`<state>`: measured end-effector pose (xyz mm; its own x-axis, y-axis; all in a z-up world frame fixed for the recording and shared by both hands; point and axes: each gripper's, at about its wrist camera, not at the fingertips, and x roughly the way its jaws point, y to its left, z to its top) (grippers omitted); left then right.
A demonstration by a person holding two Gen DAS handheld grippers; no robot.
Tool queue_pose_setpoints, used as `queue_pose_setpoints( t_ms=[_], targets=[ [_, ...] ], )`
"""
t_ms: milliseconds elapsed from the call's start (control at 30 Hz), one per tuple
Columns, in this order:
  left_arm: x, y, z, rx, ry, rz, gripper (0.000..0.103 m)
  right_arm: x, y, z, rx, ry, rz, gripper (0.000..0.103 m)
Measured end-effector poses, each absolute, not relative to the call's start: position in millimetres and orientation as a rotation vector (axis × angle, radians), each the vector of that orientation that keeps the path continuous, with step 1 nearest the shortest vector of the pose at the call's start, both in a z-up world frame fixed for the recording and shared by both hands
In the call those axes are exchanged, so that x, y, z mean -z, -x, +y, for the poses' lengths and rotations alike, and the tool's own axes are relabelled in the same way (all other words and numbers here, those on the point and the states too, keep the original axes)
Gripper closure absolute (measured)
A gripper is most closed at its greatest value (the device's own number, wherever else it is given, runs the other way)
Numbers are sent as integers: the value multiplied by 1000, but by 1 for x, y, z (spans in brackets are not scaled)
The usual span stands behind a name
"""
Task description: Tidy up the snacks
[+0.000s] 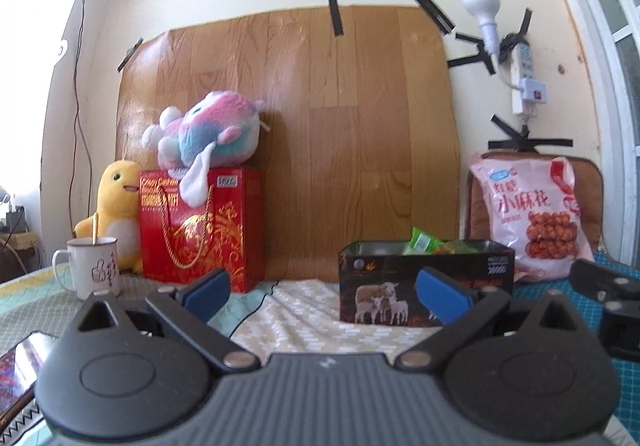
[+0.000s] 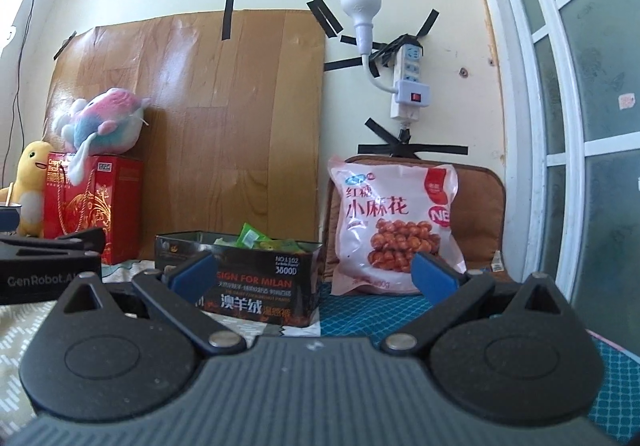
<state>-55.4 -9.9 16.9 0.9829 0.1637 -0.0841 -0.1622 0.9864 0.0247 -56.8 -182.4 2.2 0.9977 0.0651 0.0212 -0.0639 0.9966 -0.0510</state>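
At twelve o'clock, both empty grippers, left gripper (image 1: 324,296) and right gripper (image 2: 314,272), gape before the tin (image 2: 256,278); reaching carelessly could topple the leaning snack bag (image 2: 394,222).

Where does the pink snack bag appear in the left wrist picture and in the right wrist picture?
Left wrist view: the pink snack bag stands at the far right, leaning on a brown cushion, right of the black tin box.
Right wrist view: the bag is just right of centre, again right of the tin.
Shared landmark: the white bulb lamp on the wall above the bag.
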Motion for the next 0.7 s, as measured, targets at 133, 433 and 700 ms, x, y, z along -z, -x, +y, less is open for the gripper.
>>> queue_pose_setpoints(
  t_ms=[133, 433, 700],
  targets=[
    [-15, 40, -5, -165, -28, 217, 0, -3, 50, -186, -91, 17, 39, 0],
    [-11, 35, -10, -111, -81, 307, 0, -2, 46, -185, -124, -6, 98, 0],
    [-13, 27, 6, -85, 3, 358, 0, -3, 45, -185, -131, -4, 106, 0]
  ],
)
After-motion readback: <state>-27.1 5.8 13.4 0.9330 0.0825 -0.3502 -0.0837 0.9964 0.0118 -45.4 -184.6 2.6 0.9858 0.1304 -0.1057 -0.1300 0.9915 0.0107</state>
